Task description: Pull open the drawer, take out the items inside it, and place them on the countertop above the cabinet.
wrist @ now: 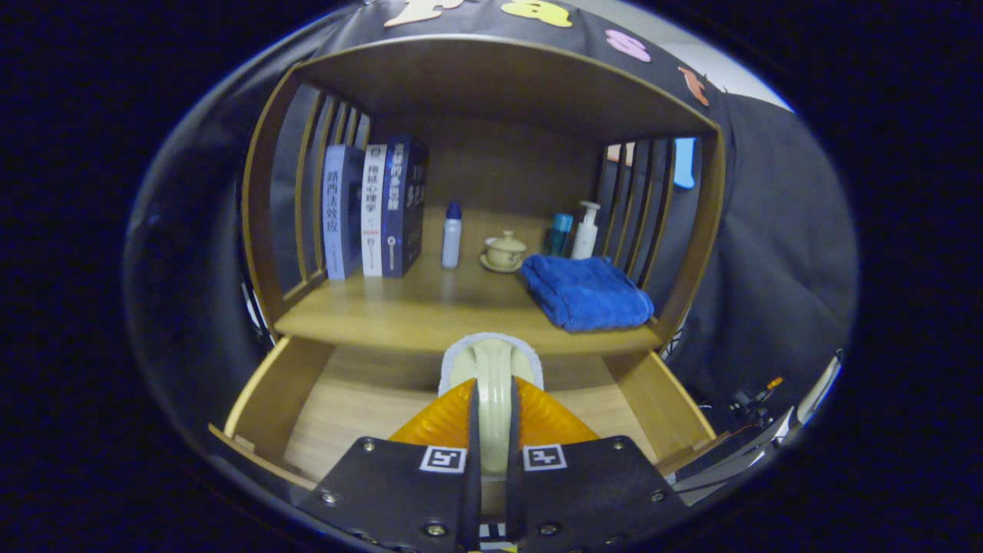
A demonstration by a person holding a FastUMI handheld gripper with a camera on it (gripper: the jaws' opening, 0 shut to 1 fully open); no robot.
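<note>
At the bottom centre of the frame the tongs point(492, 430) are drawn narrow, both fingers pressing on the sides of a cream-coloured brush with a smooth handle and a pale bristled edge point(493, 369). The brush stands on edge between the fingers, its rounded top reaching up over the front lip of the worktop; what kind of brush it is I cannot say for sure, since the fingers cover much of it.

Below and behind the brush, across the lower part of the frame, the light wooden drawer point(361, 399) is pulled open, its side walls spreading toward lower left and lower right and its floor bare where it shows.

Above it, in the middle of the frame, lies the wooden worktop of the cabinet point(430, 311), roofed by a wooden hutch with slatted sides point(499, 77). At centre left three upright books with blue and white spines point(374, 209) stand together against the left slats. To their right a small white bottle with a dark blue cap point(452, 235) stands alone, then a cream lidded teacup on a saucer point(504, 251). At centre right a folded blue towel point(587, 292) lies near the worktop's front edge, and behind it stand a teal bottle point(561, 233) and a white pump bottle point(587, 229) just beside each other.
</note>
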